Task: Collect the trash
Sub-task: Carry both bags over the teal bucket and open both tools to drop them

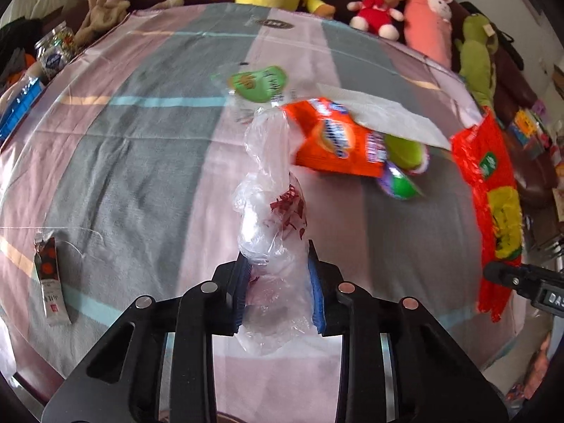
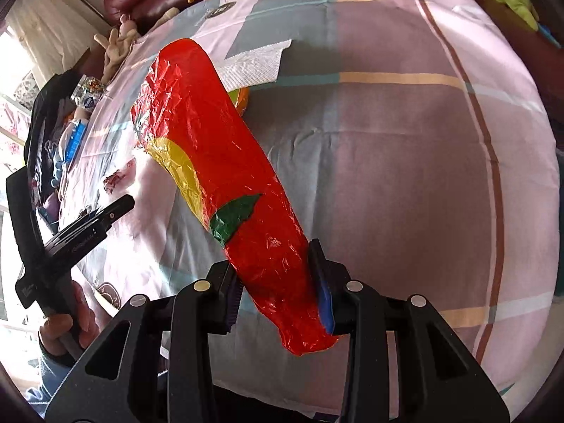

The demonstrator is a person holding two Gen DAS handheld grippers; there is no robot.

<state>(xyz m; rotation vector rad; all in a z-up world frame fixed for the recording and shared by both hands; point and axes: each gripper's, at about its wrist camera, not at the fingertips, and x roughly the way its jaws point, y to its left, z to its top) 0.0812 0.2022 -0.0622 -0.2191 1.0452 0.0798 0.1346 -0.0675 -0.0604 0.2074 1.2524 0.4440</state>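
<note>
Open striped blanket [image 2: 405, 162] stretches to my right; ahead, an orange wrapper [image 1: 335, 141], paper towel [image 1: 384, 114] and green packets [image 1: 261, 83] crowd the middle, and plush toys [image 1: 375, 8] line the far edge.

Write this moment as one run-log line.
left tool: shut on clear plastic bag | right tool: shut on red wrapper | orange packet: on bedspread

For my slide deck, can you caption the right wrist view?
Right tongs shut on a crinkled red snack wrapper above the striped blanket.
</note>
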